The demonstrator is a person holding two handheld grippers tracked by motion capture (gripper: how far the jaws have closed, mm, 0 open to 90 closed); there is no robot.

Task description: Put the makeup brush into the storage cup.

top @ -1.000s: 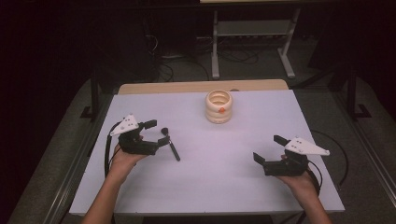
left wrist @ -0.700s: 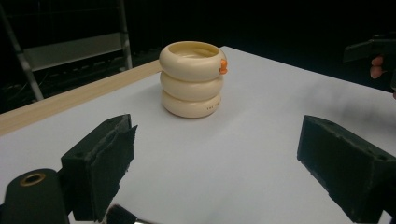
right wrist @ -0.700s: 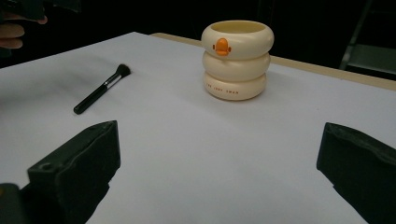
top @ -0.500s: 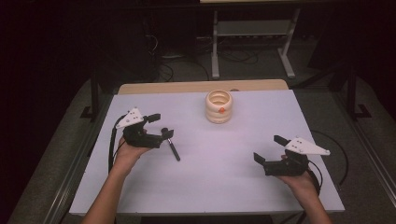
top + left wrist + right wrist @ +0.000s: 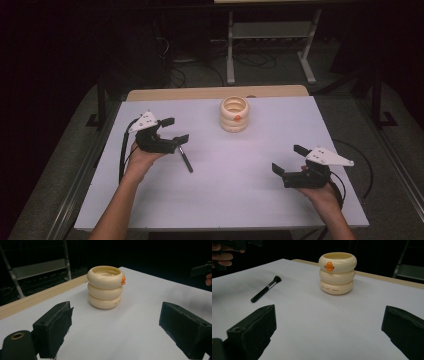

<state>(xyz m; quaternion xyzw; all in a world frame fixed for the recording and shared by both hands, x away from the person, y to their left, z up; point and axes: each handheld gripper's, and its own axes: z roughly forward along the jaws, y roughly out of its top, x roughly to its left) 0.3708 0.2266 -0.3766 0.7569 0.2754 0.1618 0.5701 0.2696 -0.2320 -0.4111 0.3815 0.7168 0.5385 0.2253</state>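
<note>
My left gripper [image 5: 171, 129] hovers with its jaws spread wide apart and holding nothing, and the black makeup brush [image 5: 185, 158] lies flat on the white table [image 5: 240, 200] just beside it, its bristle end toward the gripper. My right gripper [image 5: 289, 159] sits well apart at the table's right side, its jaws likewise wide and empty. The cream ringed pot [image 5: 234, 114] with the orange duck bill stands upright toward the far edge, between both grippers, with bare tabletop lying between it and the brush.
</note>
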